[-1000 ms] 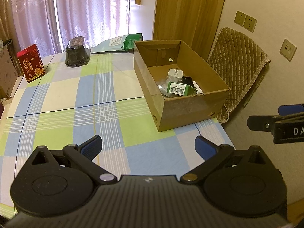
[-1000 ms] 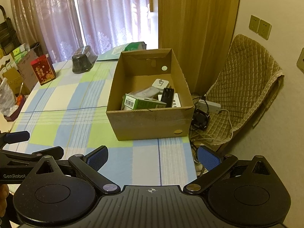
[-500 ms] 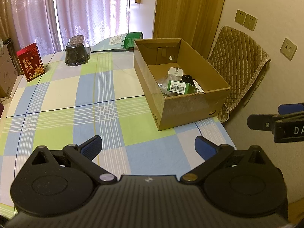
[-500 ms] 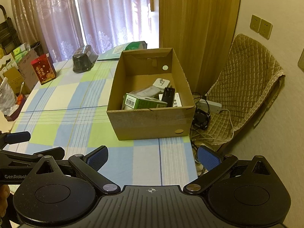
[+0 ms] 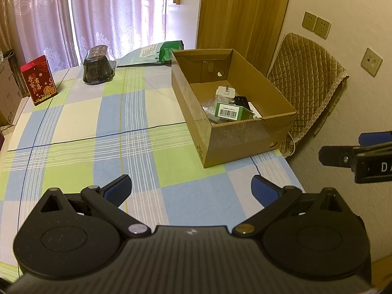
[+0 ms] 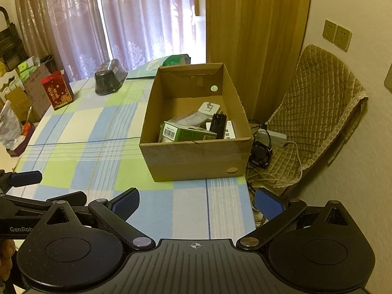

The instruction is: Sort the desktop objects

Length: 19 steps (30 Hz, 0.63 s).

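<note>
An open cardboard box (image 5: 245, 142) (image 6: 196, 159) stands at the right edge of the checked tablecloth (image 5: 98, 122) (image 6: 85, 147). Inside it lie a green carton with a barcode (image 5: 230, 112) (image 6: 188, 134), a white plug adapter (image 5: 226, 91) (image 6: 208, 108) and a black item (image 6: 218, 122). My left gripper (image 5: 191, 189) hangs open over the near part of the table, holding nothing. My right gripper (image 6: 197, 204) is open too, near the table's front right corner, short of the box. Each gripper shows at the edge of the other's view.
At the far side stand a red gift box (image 5: 38, 79) (image 6: 56, 93), a dark plastic container (image 5: 98, 68) (image 6: 110, 79) and a green bag (image 5: 156, 52) (image 6: 169, 63). A quilted chair (image 5: 308, 85) (image 6: 321, 112) and cables (image 6: 269, 144) sit beyond the table's right edge.
Both grippers have drifted back very slightly; the box looks a touch farther. Nothing was taken hold of or let go.
</note>
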{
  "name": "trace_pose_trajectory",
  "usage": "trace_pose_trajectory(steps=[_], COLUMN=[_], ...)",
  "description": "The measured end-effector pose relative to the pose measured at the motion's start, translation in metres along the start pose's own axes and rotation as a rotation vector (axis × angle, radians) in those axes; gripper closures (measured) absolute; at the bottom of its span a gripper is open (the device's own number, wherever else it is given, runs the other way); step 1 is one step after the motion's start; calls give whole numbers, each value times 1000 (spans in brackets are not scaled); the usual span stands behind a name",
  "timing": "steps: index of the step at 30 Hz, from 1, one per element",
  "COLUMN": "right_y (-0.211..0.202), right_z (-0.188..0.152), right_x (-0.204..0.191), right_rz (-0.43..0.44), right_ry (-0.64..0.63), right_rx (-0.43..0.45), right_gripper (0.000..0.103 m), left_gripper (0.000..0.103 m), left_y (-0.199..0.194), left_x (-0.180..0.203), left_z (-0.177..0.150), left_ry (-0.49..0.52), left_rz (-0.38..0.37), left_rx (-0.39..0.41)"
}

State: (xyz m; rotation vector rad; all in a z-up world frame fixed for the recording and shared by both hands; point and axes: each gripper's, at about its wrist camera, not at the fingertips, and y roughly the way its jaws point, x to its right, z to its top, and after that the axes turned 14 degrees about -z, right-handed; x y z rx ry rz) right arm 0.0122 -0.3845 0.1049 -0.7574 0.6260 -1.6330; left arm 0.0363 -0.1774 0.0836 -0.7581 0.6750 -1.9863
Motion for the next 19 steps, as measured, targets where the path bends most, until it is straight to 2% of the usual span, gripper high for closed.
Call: trace_pose_trajectory(steps=[19], right_y=[2], right_z=[-1], right_x=[1], right_rz=[-3], right_ry=[-1], right_rx=[-7], right_gripper=[1], left_gripper=[1], left_y=[1], left_x=[2], left_z=[-1], left_ry=[8], left_rz=[-9], left_rx=[5])
